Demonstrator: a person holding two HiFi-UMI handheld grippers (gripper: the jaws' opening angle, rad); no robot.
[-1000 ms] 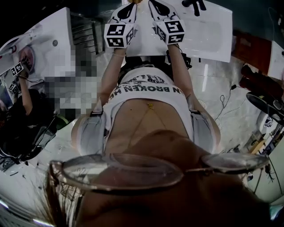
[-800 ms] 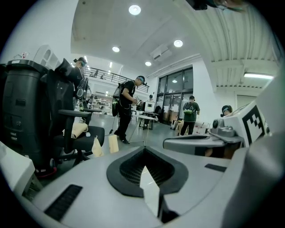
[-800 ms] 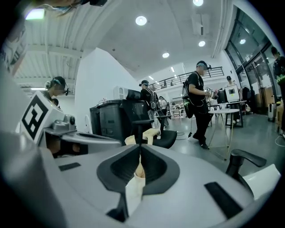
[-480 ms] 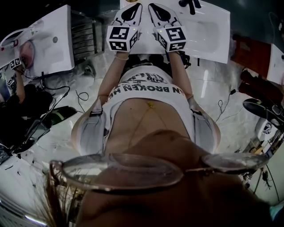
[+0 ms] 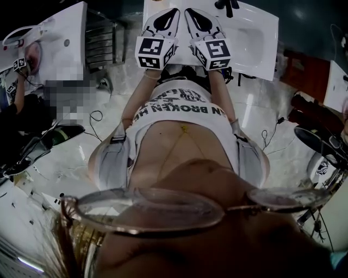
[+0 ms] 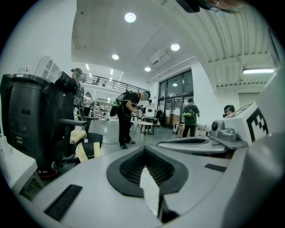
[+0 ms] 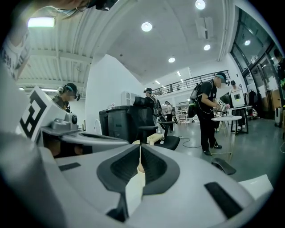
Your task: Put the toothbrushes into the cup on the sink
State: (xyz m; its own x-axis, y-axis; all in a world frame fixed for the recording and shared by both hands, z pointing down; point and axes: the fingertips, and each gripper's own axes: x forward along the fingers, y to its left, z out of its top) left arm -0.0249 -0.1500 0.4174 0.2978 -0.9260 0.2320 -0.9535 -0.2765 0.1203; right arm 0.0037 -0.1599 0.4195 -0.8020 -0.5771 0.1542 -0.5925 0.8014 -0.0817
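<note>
In the head view my left gripper (image 5: 166, 17) and right gripper (image 5: 197, 17) are held side by side at chest height, over the front of a white sink (image 5: 255, 43) with a black tap (image 5: 227, 5). Both point away from the body. In the left gripper view the left gripper (image 6: 144, 153) has its jaws pressed together with nothing between them. The right gripper (image 7: 139, 153) is shut and empty in the same way in its own view. Both gripper views look out level into the room. No toothbrush or cup shows in any view.
A second white sink (image 5: 65, 43) stands at the left, with a person (image 5: 22, 114) beside it and cables (image 5: 272, 127) on the floor. The gripper views show a black office chair (image 6: 75, 133), a dark cabinet (image 7: 120, 122), a small table (image 7: 227, 120) and several people standing.
The grippers stay shut and side by side. In the head view they and the sink have drifted slightly, as the camera shifted.
</note>
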